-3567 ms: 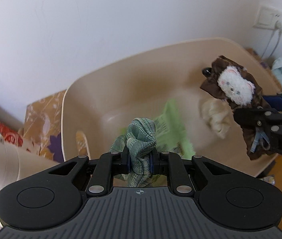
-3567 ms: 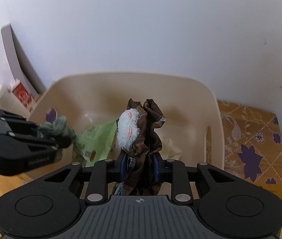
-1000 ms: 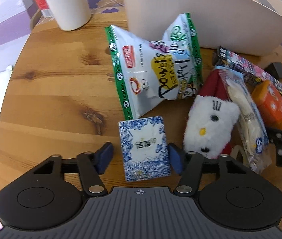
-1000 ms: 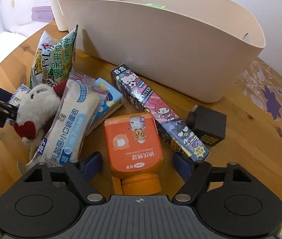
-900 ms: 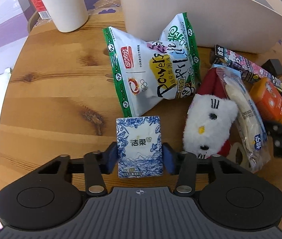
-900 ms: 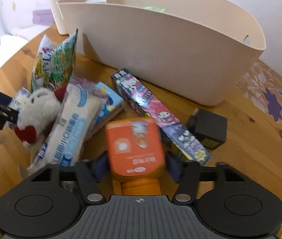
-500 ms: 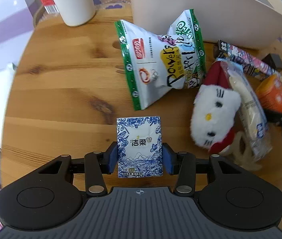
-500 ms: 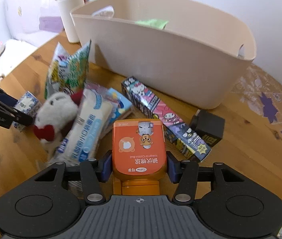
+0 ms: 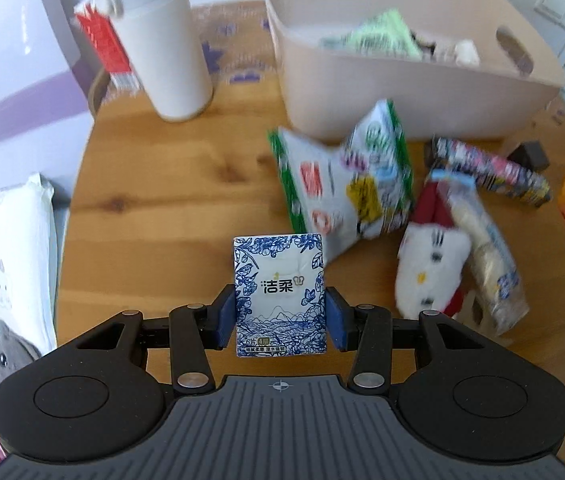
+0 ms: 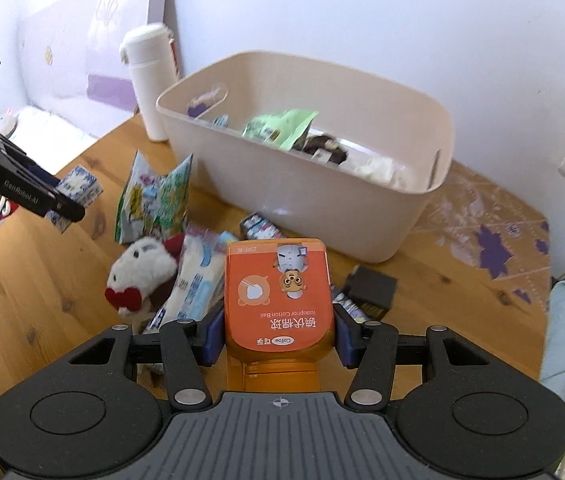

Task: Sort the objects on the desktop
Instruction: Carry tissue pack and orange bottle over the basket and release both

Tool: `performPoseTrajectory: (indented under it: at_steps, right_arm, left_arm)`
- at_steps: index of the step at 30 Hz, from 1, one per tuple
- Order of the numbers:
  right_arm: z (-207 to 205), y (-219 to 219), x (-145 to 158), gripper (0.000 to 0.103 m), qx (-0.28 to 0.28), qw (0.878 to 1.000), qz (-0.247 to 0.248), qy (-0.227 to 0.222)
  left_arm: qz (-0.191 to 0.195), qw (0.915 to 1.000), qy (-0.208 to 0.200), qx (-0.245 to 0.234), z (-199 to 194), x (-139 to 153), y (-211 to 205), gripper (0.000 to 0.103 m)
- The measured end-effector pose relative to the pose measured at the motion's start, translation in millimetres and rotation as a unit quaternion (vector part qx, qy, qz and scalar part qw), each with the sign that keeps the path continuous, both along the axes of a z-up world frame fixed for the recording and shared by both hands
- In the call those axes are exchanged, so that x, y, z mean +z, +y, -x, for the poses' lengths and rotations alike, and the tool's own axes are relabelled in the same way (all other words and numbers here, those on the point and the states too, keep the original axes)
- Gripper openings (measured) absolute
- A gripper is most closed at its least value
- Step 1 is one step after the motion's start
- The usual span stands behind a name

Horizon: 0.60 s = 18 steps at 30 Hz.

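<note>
Left gripper (image 9: pixel 280 316) clamped on blue-white tissue pack (image 9: pixel 280 292), clear of table (image 9: pixel 162 208) | right gripper (image 10: pixel 278 334) clamped on orange cotton-ball pack (image 10: pixel 278 292) | beige bin (image 10: pixel 322 208) behind | snack bag (image 9: pixel 342 184), white plush (image 9: pixel 430 272), patterned box (image 9: pixel 490 170) between.

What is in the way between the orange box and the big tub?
Nothing visible blocks it. The right gripper holds the orange box above the table clutter, and the beige tub ahead is open on top, with bare room among the things inside.
</note>
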State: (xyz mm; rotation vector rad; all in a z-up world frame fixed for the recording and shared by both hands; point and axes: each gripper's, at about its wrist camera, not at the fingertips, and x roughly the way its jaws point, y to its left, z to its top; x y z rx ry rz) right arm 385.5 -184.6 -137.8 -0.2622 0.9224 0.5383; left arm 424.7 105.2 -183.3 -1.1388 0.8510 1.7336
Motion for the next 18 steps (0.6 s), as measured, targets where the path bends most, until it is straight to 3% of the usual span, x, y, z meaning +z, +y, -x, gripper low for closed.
performPoseTrajectory:
  at_steps: [7,12,18]
  right_arm:
    - [-17.9,-17.0,38.6,0.051,-0.015,0.999,-0.004,-0.05]
    - [-38.7,-26.2,66.3,0.051,-0.029,0.996,-0.011,-0.084]
    - [-71.9,-29.9,78.1,0.051,-0.062,0.993,-0.029,-0.091]
  left_arm:
    - [-0.045,0.9986,0.019,-0.021,1.7,42.1,22.7,0.047]
    - [-0.079,0.9946,0.056,-0.038,1.9,71.0,43.8,0.047]
    - [-0.113,0.9878,0.094,-0.051,1.2,99.8,69.9,0.047]
